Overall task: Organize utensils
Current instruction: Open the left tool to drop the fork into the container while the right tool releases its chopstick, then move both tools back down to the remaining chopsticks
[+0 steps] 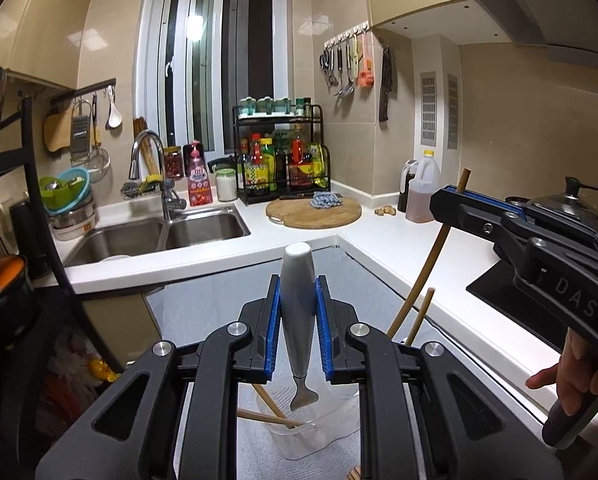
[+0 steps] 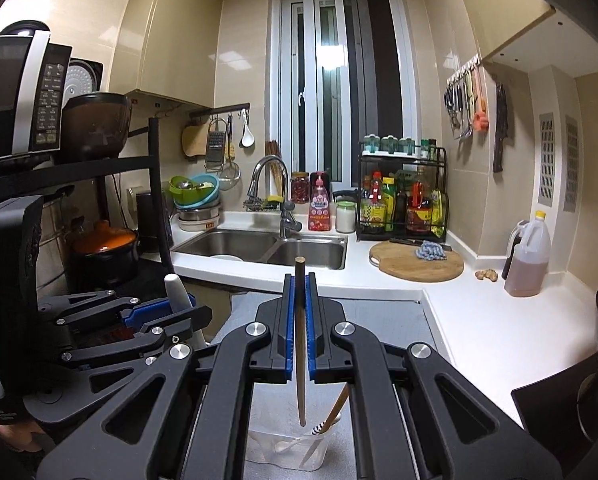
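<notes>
Clear plastic tub [image 1: 311, 432] on the grey mat [image 1: 235, 300] by the worktop [image 1: 379, 240] corner: holds wooden sticks and a striped utensil. Left gripper [image 1: 298, 328], jaws clamped on a grey-handled utensil [image 1: 297, 304], its metal end dipping into the tub. Right gripper [image 2: 299, 328], jaws pinched on an upright wooden chopstick [image 2: 299, 360], tip just above the tub.

A white countertop [image 2: 479, 320] is seen wrapping a corner. A round wooden cutting board [image 2: 417, 265], an oil jug [image 2: 527, 258] and a spice rack [image 2: 403, 196] are set on it.
</notes>
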`<state>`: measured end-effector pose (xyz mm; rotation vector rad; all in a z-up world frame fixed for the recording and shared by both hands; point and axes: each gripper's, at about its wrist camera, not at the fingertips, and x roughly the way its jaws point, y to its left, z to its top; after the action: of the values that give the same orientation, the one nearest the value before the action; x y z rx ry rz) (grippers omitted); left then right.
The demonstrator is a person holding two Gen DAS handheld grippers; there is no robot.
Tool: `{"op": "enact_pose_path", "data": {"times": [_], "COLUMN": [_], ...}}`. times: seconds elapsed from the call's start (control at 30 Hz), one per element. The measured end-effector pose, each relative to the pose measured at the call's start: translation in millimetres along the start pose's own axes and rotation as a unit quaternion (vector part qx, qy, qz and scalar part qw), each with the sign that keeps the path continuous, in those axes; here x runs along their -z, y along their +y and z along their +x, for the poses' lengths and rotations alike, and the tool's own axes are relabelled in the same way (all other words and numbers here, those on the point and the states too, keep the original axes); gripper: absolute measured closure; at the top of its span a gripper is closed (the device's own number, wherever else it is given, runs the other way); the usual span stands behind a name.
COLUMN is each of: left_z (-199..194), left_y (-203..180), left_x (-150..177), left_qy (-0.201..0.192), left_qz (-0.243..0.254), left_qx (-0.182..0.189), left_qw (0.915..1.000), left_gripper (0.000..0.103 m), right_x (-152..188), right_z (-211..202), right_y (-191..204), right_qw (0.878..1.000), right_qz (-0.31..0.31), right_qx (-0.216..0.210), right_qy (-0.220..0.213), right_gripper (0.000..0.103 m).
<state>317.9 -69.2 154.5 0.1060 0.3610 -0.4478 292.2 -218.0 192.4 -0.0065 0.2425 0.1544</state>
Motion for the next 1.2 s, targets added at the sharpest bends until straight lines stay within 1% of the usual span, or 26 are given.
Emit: {"op": "enact_pose_path", "data": {"times": [0.17,0.3,0.33,0.37,0.4,0.43,0.47,0.5,0.57,0.63,0.67,0.8,0.9,1.0,1.07,1.2], "left_z": [12,14,13,12,10,5,0,-4,-9,-14,-16,-28,-39,-56,-64,-85], "left_y": [2,2,3,4,4,6,7,8,10,10,9,2,-3,-8,-13,-25], "left_x": [11,14,14,14,13,13,13,12,11,11,12,17,26,42,53,75], "left_qy": [0.012,0.010,0.007,0.003,-0.002,-0.012,-0.025,-0.034,-0.037,-0.035,-0.033,-0.020,-0.009,0.001,0.013,0.031], "left_qz": [0.008,0.010,0.008,0.005,0.001,-0.008,-0.016,-0.021,-0.025,-0.025,-0.023,-0.013,-0.020,-0.039,-0.042,-0.038], "left_qx": [-0.009,-0.016,-0.024,-0.032,-0.041,-0.057,-0.070,-0.079,-0.087,-0.096,-0.096,-0.099,-0.096,-0.087,-0.085,-0.091], "left_qw": [0.9999,0.9998,0.9997,0.9995,0.9991,0.9983,0.9971,0.9961,0.9952,0.9945,0.9946,0.9948,0.9952,0.9955,0.9954,0.9946], "left_gripper": [0.086,0.086,0.083,0.062,0.046,0.022,0.016,0.015,0.010,0.010,0.010,0.010,0.009,0.009,0.009,0.009], "right_x": [16,23,24,26,27,28,28,30,33,34,34,36,40,51,61,83], "right_z": [12,17,17,18,18,19,19,18,13,7,4,-14,-31,-52,-65,-94], "right_y": [-4,-9,-10,-10,-10,-11,-11,-11,-10,-9,-9,-8,-6,0,6,18], "right_qw": [1.000,1.000,1.000,0.999,0.999,0.999,0.999,0.999,0.999,0.999,0.999,0.999,0.999,0.999,0.998,0.998], "right_qz": [0.004,0.012,0.014,0.016,0.018,0.019,0.021,0.023,0.021,0.022,0.024,0.027,0.034,0.046,0.050,0.045], "right_qx": [0.000,0.001,0.001,0.002,0.002,-0.001,-0.004,-0.006,-0.001,0.000,0.001,0.008,0.009,0.002,0.002,0.016], "right_qy": [0.015,0.023,0.026,0.028,0.030,0.037,0.042,0.043,0.037,0.033,0.030,0.021,0.020,0.027,0.030,0.029], "right_gripper": [0.098,0.098,0.097,0.095,0.088,0.074,0.066,0.056,0.052,0.046,0.044,0.031,0.019,0.017,0.016,0.014]}}
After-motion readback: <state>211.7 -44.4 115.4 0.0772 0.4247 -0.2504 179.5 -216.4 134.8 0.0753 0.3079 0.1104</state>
